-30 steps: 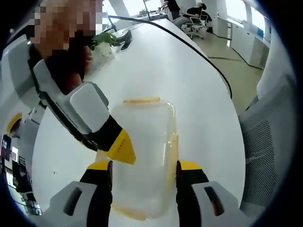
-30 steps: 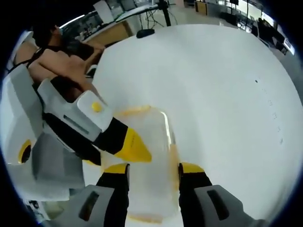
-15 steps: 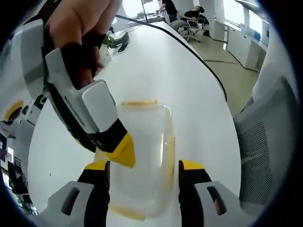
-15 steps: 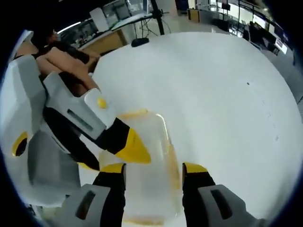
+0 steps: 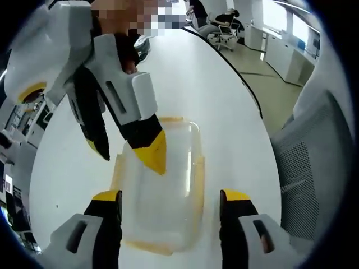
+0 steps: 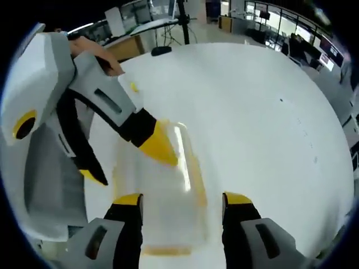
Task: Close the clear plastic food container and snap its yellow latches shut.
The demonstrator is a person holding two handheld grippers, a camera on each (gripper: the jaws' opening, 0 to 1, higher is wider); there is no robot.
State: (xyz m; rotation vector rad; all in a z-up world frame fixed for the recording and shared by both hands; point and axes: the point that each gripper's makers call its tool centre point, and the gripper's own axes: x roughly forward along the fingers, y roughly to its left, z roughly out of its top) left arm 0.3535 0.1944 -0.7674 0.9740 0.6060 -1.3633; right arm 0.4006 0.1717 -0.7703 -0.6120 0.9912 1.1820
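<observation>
The clear plastic container lies on the white table with its lid on and yellow latches along its edges. In the left gripper view my left gripper stands open, its jaws either side of the container's near half. My right gripper reaches in from the upper left, open, with one yellow tip over the lid and the other outside the left edge. In the right gripper view the container sits between the open jaws of my right gripper. There the left gripper also straddles the container's left edge.
A grey mesh chair stands past the table's right edge, and a black cable runs along that edge. A dark object sits at the far end of the table. A hand holds the left gripper.
Both grippers' jaws have spread wider around the container. Each gripper has risen and tilted, its yellow tip sliding further along the lid. The container has stayed in place.
</observation>
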